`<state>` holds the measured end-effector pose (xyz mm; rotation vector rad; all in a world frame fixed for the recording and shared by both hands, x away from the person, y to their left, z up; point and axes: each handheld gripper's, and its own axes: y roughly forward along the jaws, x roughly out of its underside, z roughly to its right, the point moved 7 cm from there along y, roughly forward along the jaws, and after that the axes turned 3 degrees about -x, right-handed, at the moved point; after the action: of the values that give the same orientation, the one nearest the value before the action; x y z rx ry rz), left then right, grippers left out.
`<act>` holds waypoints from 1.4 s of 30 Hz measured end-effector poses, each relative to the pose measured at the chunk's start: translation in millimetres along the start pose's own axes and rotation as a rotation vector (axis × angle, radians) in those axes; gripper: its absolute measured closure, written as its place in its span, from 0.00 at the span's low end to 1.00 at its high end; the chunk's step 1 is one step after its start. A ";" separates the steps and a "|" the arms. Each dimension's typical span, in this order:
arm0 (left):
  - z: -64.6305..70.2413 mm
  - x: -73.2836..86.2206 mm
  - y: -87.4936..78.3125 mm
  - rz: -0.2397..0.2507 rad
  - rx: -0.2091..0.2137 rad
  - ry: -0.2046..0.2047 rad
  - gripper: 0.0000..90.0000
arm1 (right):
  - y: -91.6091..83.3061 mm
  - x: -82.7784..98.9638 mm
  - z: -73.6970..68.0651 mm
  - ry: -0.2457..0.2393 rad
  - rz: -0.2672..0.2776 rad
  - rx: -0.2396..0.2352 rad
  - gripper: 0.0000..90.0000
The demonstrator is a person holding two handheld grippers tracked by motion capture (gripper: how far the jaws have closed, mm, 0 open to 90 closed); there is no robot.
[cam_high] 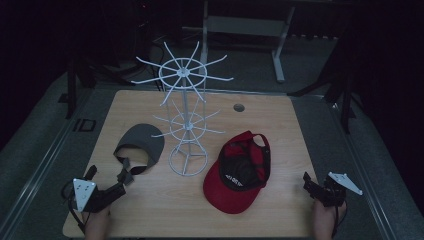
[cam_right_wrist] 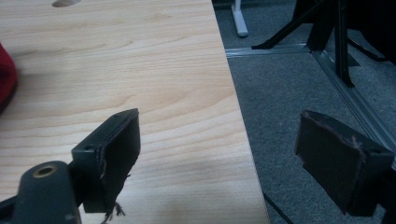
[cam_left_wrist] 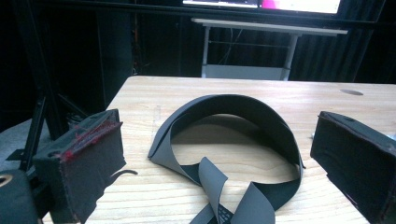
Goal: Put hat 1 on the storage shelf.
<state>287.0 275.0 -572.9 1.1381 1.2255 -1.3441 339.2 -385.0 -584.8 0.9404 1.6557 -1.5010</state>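
Grey visor [cam_high: 141, 145] beside wire rack [cam_high: 186, 120], red cap [cam_high: 240, 172]

Left claw [cam_high: 121, 181] jaws apart, low, right claw [cam_high: 308, 183] jaws apart, empty

Dim room, grey carpet floor [cam_right_wrist: 289, 93]

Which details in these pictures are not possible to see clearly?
- Red cap, high view: print inside too small to read.
- Red cap, right gripper view: cut off by left edge.
- Grey visor, left gripper view: strap ends cut off by bottom edge.
- White wire rack, high view: thin arms fade into the dark background.
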 end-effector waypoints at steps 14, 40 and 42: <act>1.0 0.6 -1.0 -0.009 0.006 -0.015 0.03 | -19.6 -41.4 -41.1 -0.059 0.010 -0.144 0.12; 8.0 -0.3 -1.2 -0.029 0.057 -0.009 0.03 | 24.1 -62.2 -139.1 -0.180 -0.128 -0.384 0.13; 8.4 -0.1 -1.2 -0.031 0.060 -0.009 0.03 | 30.9 -58.7 -145.1 -0.181 -0.143 -0.390 0.13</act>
<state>285.5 266.7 -572.2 1.1579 1.2073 -1.4162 390.9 -241.8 -537.0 0.4715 1.8212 -1.2454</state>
